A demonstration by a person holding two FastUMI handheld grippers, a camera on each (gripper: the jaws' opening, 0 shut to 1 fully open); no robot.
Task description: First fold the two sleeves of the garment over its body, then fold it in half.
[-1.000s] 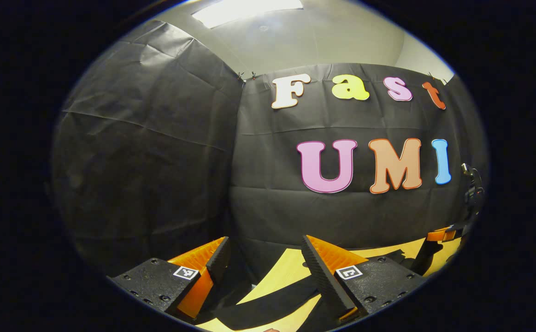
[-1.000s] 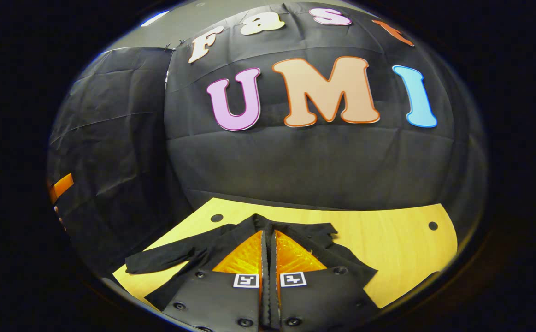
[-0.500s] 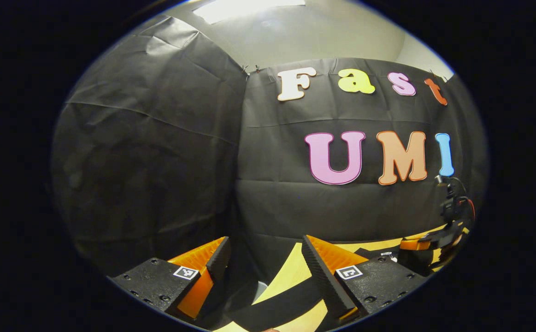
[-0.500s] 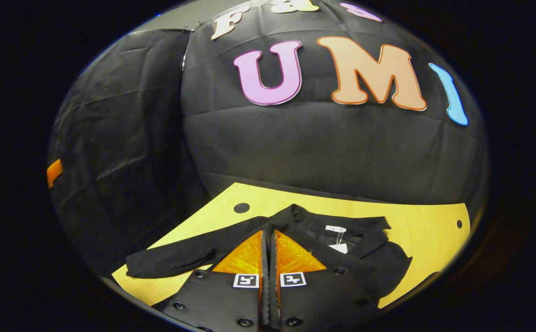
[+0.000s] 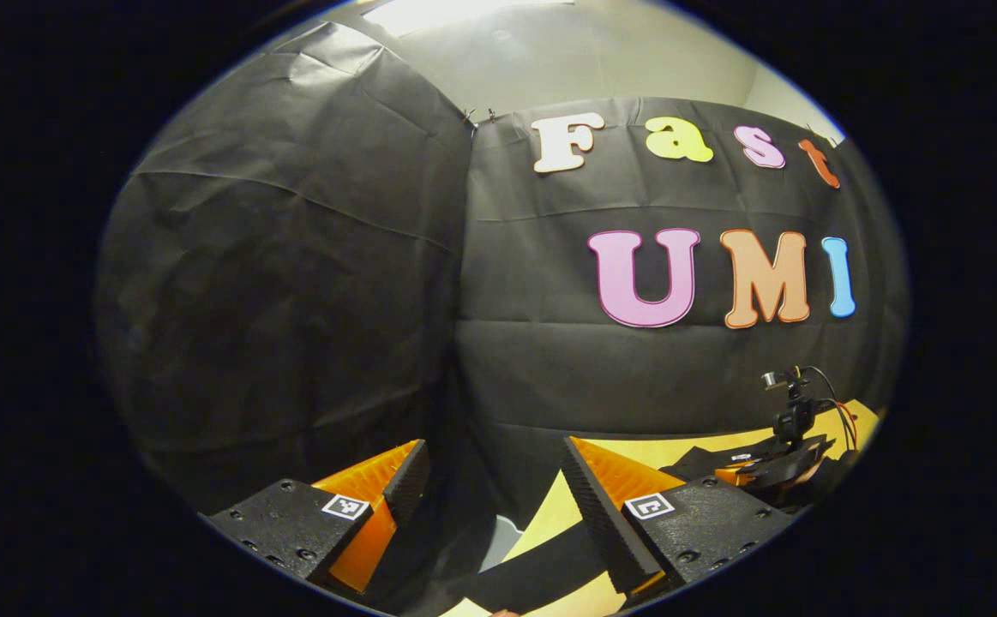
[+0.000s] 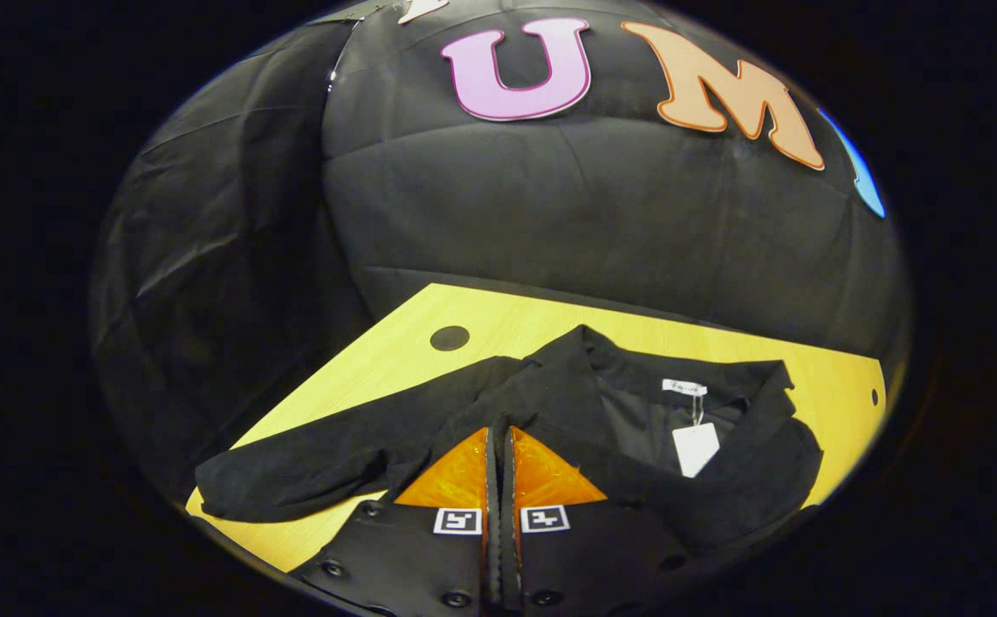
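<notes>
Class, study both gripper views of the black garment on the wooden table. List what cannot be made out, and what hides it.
- Right gripper view: whether the right claw pinches any cloth; its shut fingers cover the contact.
- Right gripper view: the garment's lower body, cut off by the edge and the claw.
- Right gripper view: print on the hang tag, too small.
- Left gripper view: most of the table, behind the open left claw.

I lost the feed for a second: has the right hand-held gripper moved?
Yes. In the left gripper view the right hand-held gripper has come down and left against the wall, now low over the table.
</notes>
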